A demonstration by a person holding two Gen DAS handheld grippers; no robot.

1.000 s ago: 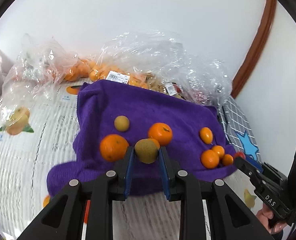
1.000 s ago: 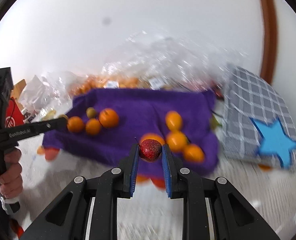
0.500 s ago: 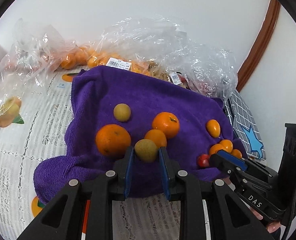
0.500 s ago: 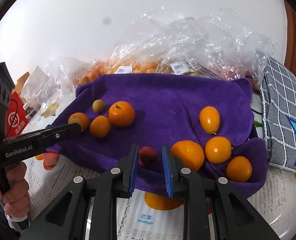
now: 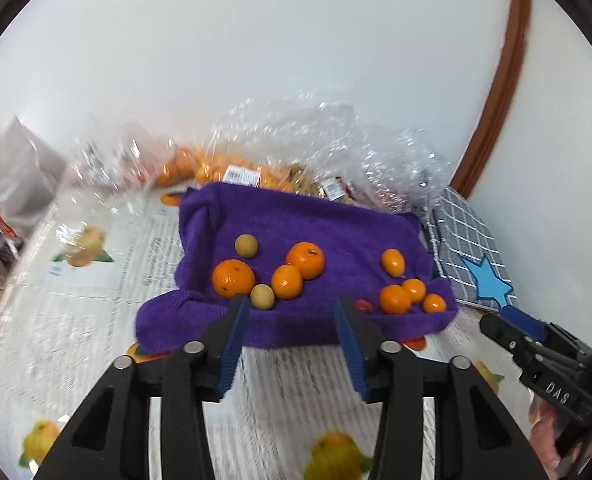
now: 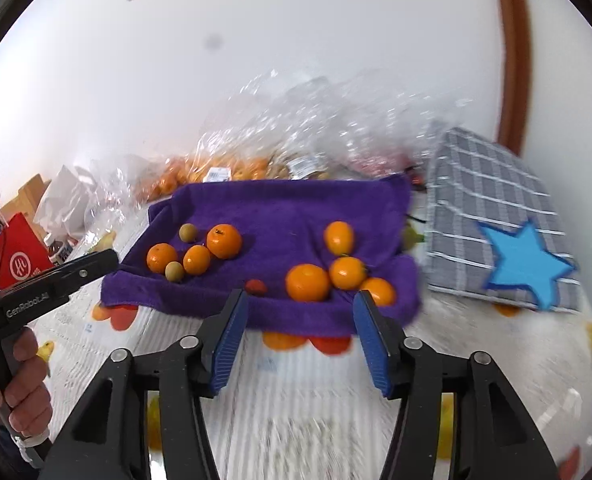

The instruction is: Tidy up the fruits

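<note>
A purple towel lies on the table with fruit on it. On its left are three oranges and two yellow-green round fruits, one at the front. On its right are several small oranges and a small red fruit near the front edge. My left gripper is open and empty, just in front of the towel. My right gripper is open and empty, also in front of the towel.
Clear plastic bags of oranges lie behind the towel by the white wall. A grey checked cloth with a blue star lies to the right. A red bag stands at the far left. The tablecloth has fruit prints.
Both grippers opened and pulled back from the towel. The left let go of the yellow-green fruit beside the oranges; the right left the red fruit on the towel's front edge.
</note>
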